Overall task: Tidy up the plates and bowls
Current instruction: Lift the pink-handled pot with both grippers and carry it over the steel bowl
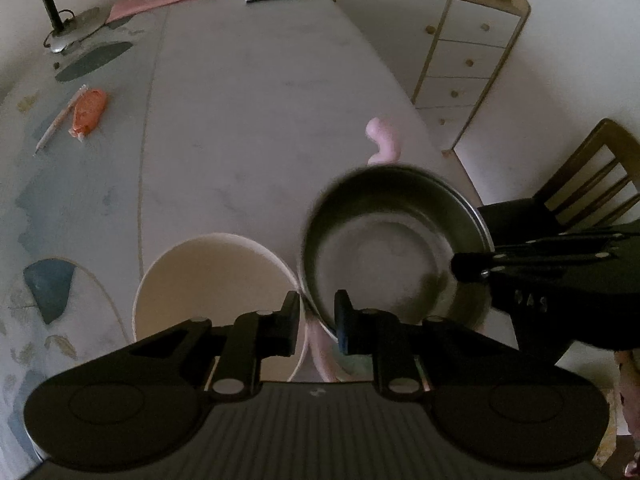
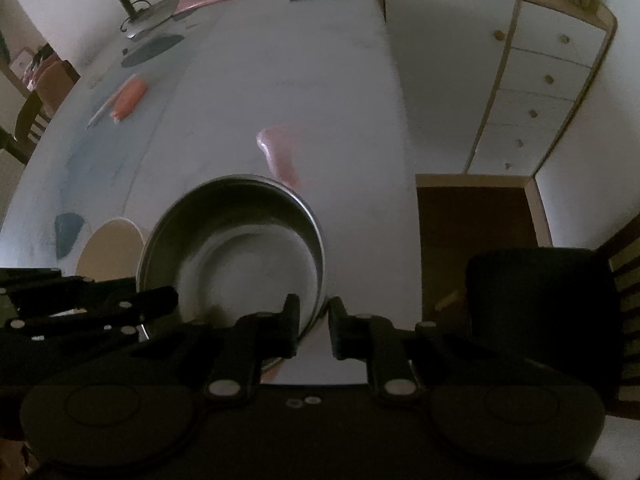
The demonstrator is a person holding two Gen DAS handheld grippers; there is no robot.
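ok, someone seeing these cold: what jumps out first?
The metal bowl near the table's front edge, with both tongs clamped on its rim: left tongs on the near-left side, right tongs on the near-right. Next, the cream plate touching the bowl's left side. Farther back, an orange packet stands out on the grey tablecloth.

So the right gripper (image 2: 313,320) is clamped on the near right rim of the steel bowl (image 2: 232,248), and the left gripper (image 2: 172,296) pokes in from the left. A cream plate (image 2: 108,248) sits just left of the bowl on the table (image 2: 280,80).
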